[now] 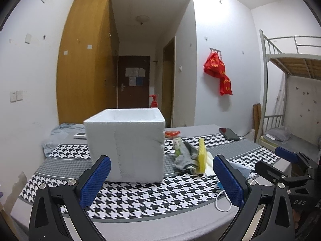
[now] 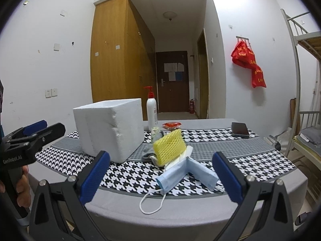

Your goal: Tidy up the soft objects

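The right hand-held gripper [image 2: 160, 172] is wide open and holds nothing; right in front of it, between its two blue fingers [image 2: 95, 177] and a bit lower, lies the blue face mask [image 2: 186, 173] on the checked cloth of the surface [image 2: 260, 172]; the mask is folded into a bent shape, with one long part going toward the left and near and the other toward the right and near; its white ear loop [image 2: 152, 202] hangs toward the near edge. The left hand-held gripper [image 1: 161, 177] is wide open too, with nothing in it; from its side the mask is off to the right, mostly hidden behind its right finger, so I think the right hand is the nearer one and should go for the mask first; it would need to go forward and down.

Just behind the mask is a small pile: a yellow foam net [image 2: 169, 149] standing up on its edge, some white stuff under it, and a gray sock [image 1: 185, 156]; the pile sits just right of the white foam box [image 2: 109, 129], whose top is open; the box is straight ahead of the left hand. I guess the soft things go into that box, up and to the left of the pile.

Farther back stand a white pump bottle [image 2: 151, 112], a red packet [image 2: 172, 125] and a dark phone [image 2: 239, 130].
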Demonstrator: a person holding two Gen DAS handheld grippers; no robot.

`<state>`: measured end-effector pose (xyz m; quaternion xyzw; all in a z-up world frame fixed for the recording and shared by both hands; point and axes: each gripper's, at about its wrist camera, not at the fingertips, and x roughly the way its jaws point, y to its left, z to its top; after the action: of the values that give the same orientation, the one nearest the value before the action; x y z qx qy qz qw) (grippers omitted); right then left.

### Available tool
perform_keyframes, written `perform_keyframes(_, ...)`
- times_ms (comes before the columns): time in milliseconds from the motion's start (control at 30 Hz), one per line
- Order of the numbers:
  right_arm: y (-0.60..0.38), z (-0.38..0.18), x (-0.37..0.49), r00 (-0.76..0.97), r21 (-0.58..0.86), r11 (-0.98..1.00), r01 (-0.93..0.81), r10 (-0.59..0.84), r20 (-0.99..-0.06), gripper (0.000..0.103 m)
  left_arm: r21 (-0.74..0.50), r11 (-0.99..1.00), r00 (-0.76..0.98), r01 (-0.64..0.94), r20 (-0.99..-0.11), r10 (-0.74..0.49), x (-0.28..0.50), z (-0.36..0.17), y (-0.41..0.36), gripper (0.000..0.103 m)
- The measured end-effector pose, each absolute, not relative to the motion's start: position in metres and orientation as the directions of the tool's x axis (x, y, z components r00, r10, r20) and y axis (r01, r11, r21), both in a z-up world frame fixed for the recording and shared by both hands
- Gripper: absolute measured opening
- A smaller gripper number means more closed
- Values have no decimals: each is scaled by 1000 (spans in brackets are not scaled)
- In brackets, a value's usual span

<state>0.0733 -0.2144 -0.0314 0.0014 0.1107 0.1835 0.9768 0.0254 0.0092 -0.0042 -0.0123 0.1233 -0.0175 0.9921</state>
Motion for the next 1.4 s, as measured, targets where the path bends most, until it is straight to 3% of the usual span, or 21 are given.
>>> perform_keyframes(533,-236,-43,121,906,49,961,-271,272,-323,103,-39,988,918,147,-366,-151,78,-22,-12,102)
perform_keyframes(900,-225,-65,164,852,42,961,-272,261,-453,103,-88,983,869,161,-460,-183,112,-41,-11,102)
perform_keyframes(1400,-205,-80,217,779,19,956,-293,250,-575,103,-97,985,858,144,-484,-173,129,-49,2,102)
